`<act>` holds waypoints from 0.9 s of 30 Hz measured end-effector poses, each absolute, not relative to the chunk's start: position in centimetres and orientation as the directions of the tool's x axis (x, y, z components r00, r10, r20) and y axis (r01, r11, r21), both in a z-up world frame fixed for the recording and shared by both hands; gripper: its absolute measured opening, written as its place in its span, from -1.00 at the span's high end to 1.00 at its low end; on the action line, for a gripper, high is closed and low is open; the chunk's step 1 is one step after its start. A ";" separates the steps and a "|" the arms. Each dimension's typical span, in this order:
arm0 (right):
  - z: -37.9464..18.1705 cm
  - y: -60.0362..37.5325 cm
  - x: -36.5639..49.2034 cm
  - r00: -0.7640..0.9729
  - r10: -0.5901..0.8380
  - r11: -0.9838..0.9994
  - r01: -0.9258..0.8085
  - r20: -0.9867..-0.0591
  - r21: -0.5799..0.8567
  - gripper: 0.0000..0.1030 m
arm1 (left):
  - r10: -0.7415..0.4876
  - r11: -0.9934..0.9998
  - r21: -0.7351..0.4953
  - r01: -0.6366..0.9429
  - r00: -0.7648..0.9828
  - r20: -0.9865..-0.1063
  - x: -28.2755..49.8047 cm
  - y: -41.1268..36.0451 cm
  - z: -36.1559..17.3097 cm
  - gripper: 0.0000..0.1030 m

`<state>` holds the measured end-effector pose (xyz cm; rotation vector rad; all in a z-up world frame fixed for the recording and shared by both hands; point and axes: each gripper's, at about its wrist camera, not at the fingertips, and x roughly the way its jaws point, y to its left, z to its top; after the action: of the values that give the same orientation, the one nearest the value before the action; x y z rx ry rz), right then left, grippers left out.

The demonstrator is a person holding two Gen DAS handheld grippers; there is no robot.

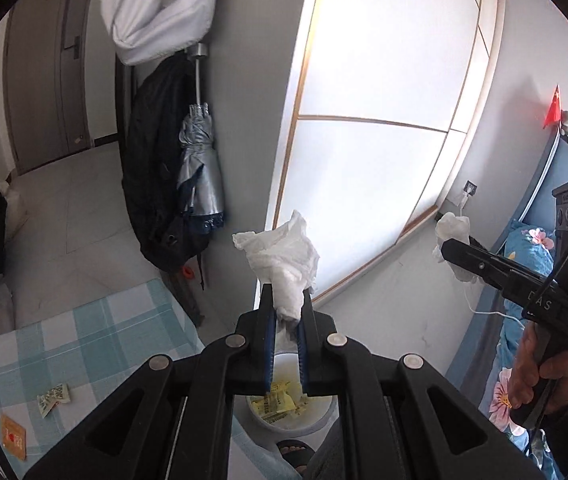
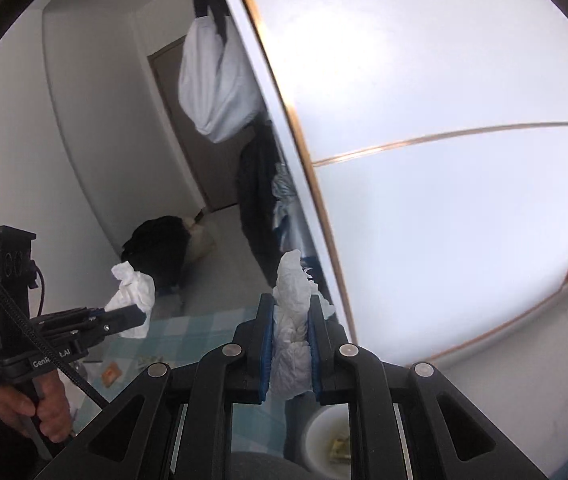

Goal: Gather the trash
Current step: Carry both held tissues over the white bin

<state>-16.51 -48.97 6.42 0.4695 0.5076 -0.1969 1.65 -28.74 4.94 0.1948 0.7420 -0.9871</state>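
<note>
In the left wrist view my left gripper (image 1: 286,294) is shut on a crumpled white tissue (image 1: 284,264), held up in the air. Straight below it stands a white bin (image 1: 326,420) with yellow wrappers inside. My right gripper (image 1: 450,254) comes in from the right, also shut on a white tissue (image 1: 450,226). The right wrist view shows that right gripper (image 2: 290,302) clamped on its tissue (image 2: 292,328), with the bin (image 2: 316,432) low between the fingers. The left gripper (image 2: 138,316) and its tissue (image 2: 134,292) appear at the left.
A table with a blue checked cloth (image 1: 84,340) carries a small wrapper (image 1: 54,398) and an orange packet (image 1: 14,436). A white wardrobe with gold trim (image 1: 384,120) fills the back. A dark bag and a silver umbrella (image 1: 200,176) hang beside it. A bed (image 1: 532,240) lies at the right.
</note>
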 end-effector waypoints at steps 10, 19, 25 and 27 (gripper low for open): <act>-2.9 -54.4 -17.9 0.763 -0.069 0.785 0.440 -0.643 0.437 0.72 | -0.608 0.530 -0.205 0.823 0.200 -0.768 2.1 -35.3 -1.9 0.90; -11.9 -55.6 -15.7 0.675 0.036 0.728 0.488 -0.737 0.482 0.72 | -0.477 0.505 -0.223 0.834 0.053 -0.877 2.5 -39.5 -9.2 0.90; -17.6 -55.3 -13.8 0.616 0.145 0.683 0.504 -0.774 0.529 0.72 | -0.327 0.554 -0.256 0.792 -0.076 -0.942 3.5 -41.2 -14.6 0.90; -19.1 -54.8 -12.8 0.593 0.183 0.674 0.505 -0.784 0.539 0.72 | -0.268 0.584 -0.247 0.773 -0.104 -0.958 3.8 -41.2 -16.3 0.90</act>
<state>-12.84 -54.84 -19.09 0.8379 0.9432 -0.2150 3.81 -41.24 -16.33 0.4649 1.4177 -0.9323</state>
